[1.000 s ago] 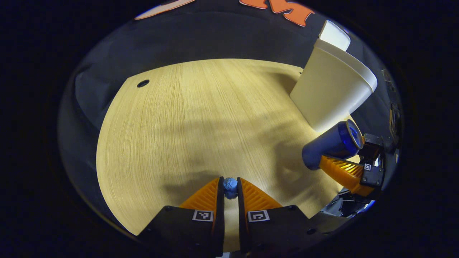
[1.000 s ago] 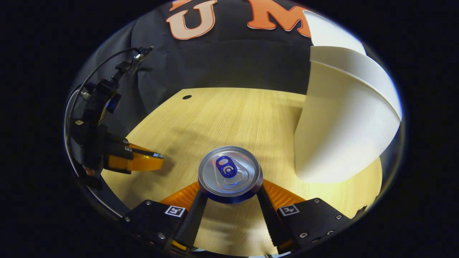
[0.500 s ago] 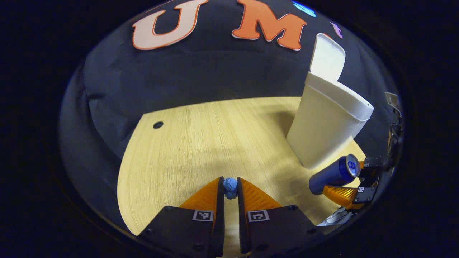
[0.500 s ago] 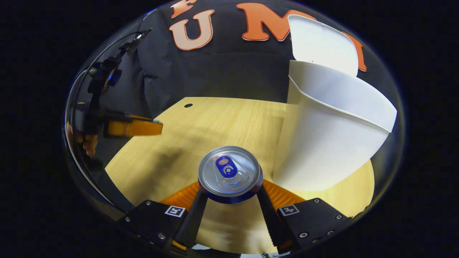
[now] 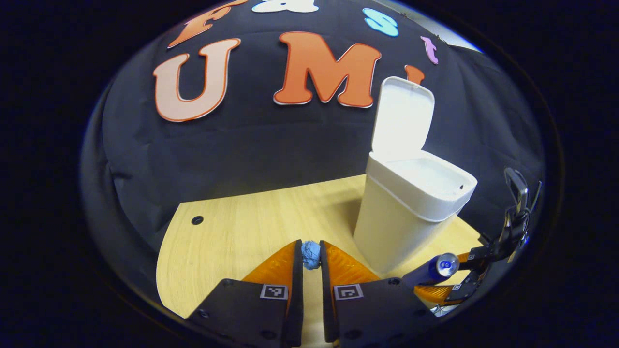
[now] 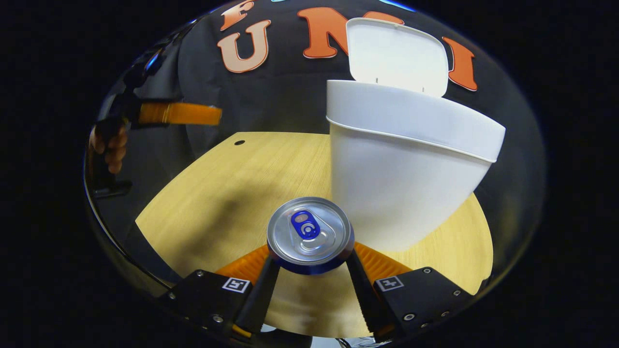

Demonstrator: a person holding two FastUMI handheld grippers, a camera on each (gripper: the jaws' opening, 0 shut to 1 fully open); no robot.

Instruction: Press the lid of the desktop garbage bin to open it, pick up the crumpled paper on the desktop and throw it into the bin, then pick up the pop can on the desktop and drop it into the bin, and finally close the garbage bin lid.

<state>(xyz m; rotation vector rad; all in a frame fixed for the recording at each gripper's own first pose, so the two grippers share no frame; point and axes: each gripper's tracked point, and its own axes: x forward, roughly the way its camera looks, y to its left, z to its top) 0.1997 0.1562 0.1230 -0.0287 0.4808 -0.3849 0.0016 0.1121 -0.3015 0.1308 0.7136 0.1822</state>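
Observation:
The white desktop bin (image 5: 411,212) stands on the wooden table (image 5: 232,237) with its lid (image 5: 401,118) swung upright. A small blue crumpled paper (image 5: 311,254) is pinched between my left gripper's (image 5: 311,256) fingers, held above the table to the left of the bin. My right gripper (image 6: 309,241) is shut on a blue pop can (image 6: 309,235), its silver top facing the camera, in front of the bin (image 6: 406,169). In the left gripper view the can (image 5: 435,268) and the right gripper sit low on the right. The left gripper (image 6: 179,113) hangs at upper left in the right gripper view.
The table has a small round hole (image 5: 197,220) near its far left corner. A hand (image 6: 109,147) holds the left gripper's handle. The black cloth wall rises right behind the bin. The table's front edge curves near both grippers.
Both grippers have risen: the left one with the paper lifted high above the table, the right one with the can moved up and toward the bin. The bin's open top has come into sight.

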